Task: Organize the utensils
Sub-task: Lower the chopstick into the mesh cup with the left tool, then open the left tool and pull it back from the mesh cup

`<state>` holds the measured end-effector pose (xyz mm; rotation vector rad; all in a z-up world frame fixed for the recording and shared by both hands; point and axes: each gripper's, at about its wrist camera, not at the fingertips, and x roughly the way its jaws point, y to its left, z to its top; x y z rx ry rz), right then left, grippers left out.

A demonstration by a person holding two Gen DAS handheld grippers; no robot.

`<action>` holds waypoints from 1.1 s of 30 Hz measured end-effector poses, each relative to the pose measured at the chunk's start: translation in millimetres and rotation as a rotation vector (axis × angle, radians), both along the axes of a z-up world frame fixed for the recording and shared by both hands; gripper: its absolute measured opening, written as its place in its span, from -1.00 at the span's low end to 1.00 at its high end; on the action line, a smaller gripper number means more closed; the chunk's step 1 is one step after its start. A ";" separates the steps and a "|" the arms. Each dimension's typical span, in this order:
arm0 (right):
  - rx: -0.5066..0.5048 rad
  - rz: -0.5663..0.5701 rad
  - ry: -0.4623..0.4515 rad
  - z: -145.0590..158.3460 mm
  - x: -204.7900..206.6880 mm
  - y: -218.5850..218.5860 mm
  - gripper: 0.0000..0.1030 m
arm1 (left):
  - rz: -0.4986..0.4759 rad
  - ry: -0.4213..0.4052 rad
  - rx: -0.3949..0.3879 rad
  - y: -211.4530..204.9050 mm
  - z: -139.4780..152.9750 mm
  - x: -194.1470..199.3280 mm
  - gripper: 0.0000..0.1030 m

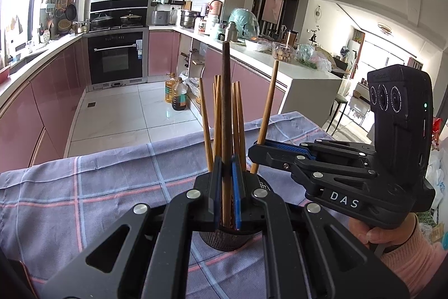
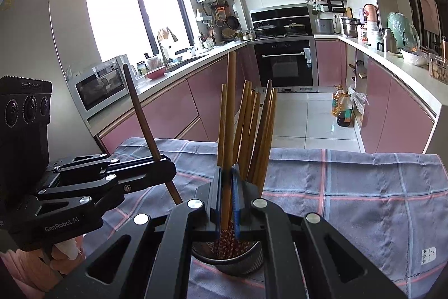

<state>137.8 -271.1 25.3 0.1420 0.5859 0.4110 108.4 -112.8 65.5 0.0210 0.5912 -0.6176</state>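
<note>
A checked cloth (image 1: 84, 187) covers the tabletop, and a mesh holder (image 2: 228, 261) stands on it near the front edge, about midway along. Toward the left, the left gripper (image 1: 226, 181) is seen clamped on a dark chopstick (image 1: 226, 91), held nearly upright with its lower end at or just inside the holder's mouth. In the holder a bundle of chopsticks (image 2: 252, 131) is already standing, fanned slightly outward. To the right, the right gripper (image 2: 228, 187) is closed on a lighter chopstick (image 2: 230, 102), also upright over the same holder. The insertion step is judged to be in hand, with both sticks partly lowered. For the next move, each stick would need to be sunk until it bottoms, then released by opening the jaws, without the standing bundle being knocked or the holder tipped.
</note>
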 end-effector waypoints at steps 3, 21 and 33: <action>-0.003 0.002 0.011 -2.3 3.0 1.1 -0.88 | -0.001 0.005 -0.002 -1.0 -0.7 2.1 -0.85; 0.015 -0.009 0.055 -12.2 17.0 -0.4 -0.88 | 0.015 0.033 -0.006 -7.3 -8.5 27.4 -0.85; 0.025 -0.018 0.069 -14.8 24.7 -3.5 -0.88 | 0.019 0.072 -0.019 -4.8 -21.2 46.3 -0.85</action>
